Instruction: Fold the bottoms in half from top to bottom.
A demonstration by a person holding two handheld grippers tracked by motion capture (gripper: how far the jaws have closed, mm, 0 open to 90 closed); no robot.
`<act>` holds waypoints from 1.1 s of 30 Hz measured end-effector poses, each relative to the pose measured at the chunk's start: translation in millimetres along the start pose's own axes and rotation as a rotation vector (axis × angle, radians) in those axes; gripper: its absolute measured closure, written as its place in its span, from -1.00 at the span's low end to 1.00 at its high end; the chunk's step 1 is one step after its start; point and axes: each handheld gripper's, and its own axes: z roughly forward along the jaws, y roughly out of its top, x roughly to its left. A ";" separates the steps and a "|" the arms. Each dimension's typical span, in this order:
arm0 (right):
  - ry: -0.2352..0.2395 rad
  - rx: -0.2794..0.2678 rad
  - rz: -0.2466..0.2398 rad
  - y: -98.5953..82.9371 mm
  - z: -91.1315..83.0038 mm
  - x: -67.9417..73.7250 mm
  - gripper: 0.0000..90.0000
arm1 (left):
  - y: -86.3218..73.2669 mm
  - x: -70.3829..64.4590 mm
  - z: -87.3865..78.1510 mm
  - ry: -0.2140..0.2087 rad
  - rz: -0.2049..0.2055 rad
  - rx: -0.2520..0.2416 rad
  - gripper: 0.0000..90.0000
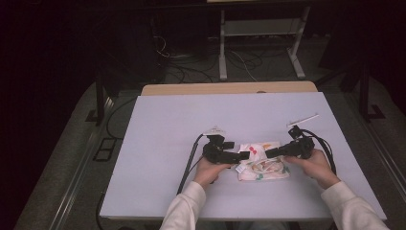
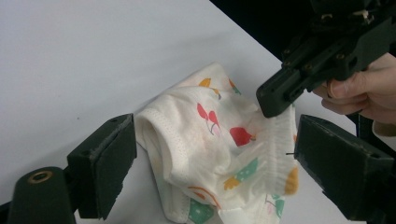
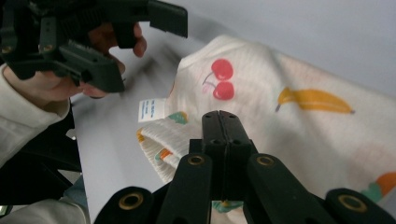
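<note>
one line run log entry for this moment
left gripper: open around white fruit-print cloth garment | right gripper: shut, on garment | white table

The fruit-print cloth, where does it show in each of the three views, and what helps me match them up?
High view: the cloth lies low on the table, right of centre, between the two grippers.
Left gripper view: centre to lower right, between the open jaws.
Right gripper view: centre and right, behind the closed jaws.
Shared landmark: the red cherry print, clear in both gripper views.
</note>
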 end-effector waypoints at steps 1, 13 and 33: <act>-0.006 0.006 0.006 -2.3 -0.4 1.0 0.98 | 0.5 0.1 0.4 0.003 0.003 0.003 -0.73; 0.006 0.022 0.028 -22.7 2.0 3.1 0.98 | 3.9 1.9 2.8 0.023 -0.004 0.000 -0.75; -0.015 0.057 0.031 -36.0 13.0 8.1 0.98 | 10.3 0.1 6.6 0.030 0.008 0.013 -0.80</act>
